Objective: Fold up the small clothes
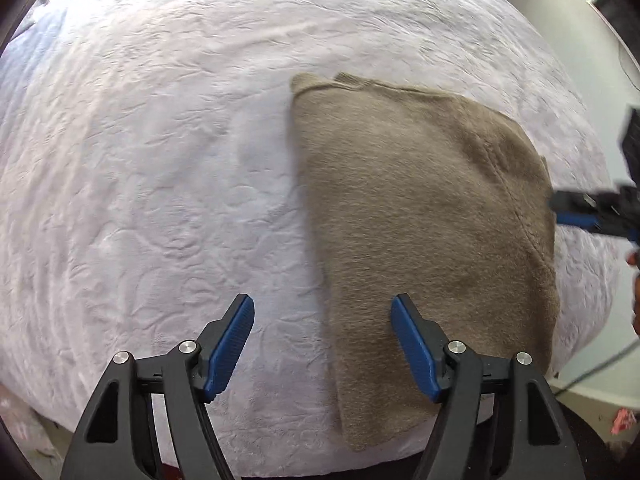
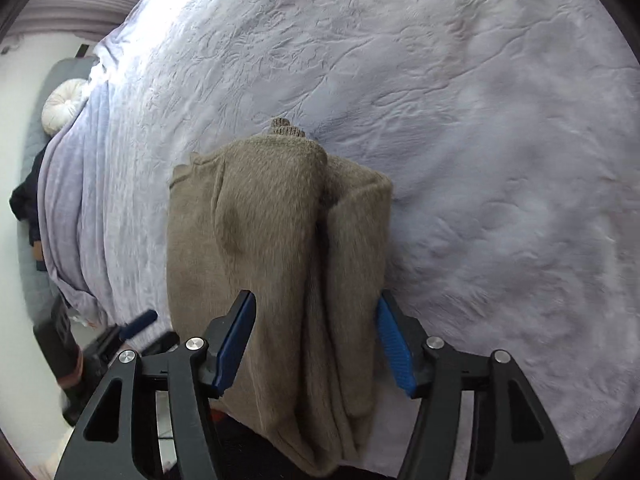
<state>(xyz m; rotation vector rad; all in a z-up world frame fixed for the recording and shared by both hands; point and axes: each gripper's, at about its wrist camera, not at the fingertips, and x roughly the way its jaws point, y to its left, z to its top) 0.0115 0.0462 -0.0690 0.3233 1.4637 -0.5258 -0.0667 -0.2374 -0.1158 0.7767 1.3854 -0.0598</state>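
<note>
A brown fuzzy garment (image 1: 424, 216) is seen folded on a bed covered by a pale lilac embossed bedspread (image 1: 160, 160), near the bed's near edge. In the left wrist view the left hand-held gripper (image 1: 323, 344) is pointed down at the bed with its blue-padded jaws spread wide; the garment's left edge lies below the gap, and neither pad is seen pressing on the fabric. At the right edge of that view the right hand-held gripper (image 1: 580, 212) is glimpsed, blurred, just beside the garment's right side. In the right wrist view the right hand-held gripper (image 2: 316, 344) is held with its jaws wide, the bunched near end of the garment (image 2: 280, 240) lying between them; the right pad is just beside or touching a fold, which cannot be told. A ribbed cuff (image 2: 286, 127) is seen protruding at the garment's far end. A round white cushion (image 2: 64, 104) lies far left, beside the bed.
</note>
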